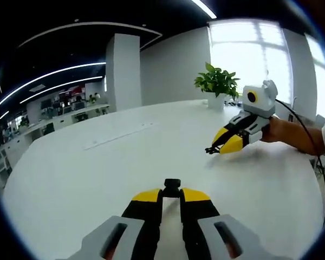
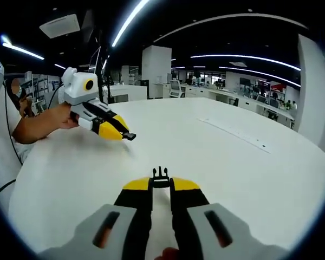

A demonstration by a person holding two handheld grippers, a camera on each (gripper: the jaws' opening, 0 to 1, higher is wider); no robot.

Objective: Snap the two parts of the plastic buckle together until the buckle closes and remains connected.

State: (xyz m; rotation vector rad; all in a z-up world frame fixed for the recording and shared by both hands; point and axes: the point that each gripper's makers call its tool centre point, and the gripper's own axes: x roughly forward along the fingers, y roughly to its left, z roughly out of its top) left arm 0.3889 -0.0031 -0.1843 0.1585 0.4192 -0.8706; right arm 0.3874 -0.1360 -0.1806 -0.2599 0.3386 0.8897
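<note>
My left gripper is shut on a small black buckle part, held just above the white table. My right gripper is shut on the other black buckle part, whose prongs point forward. In the left gripper view the right gripper comes in from the right, with its buckle part at its tip. The right gripper view shows the left gripper at the left, its buckle part sticking out. The two parts are well apart.
A potted plant stands at the table's far edge by the windows. A person's hand and forearm hold the grippers, and a cable trails off the right one. Office desks and a pillar lie beyond.
</note>
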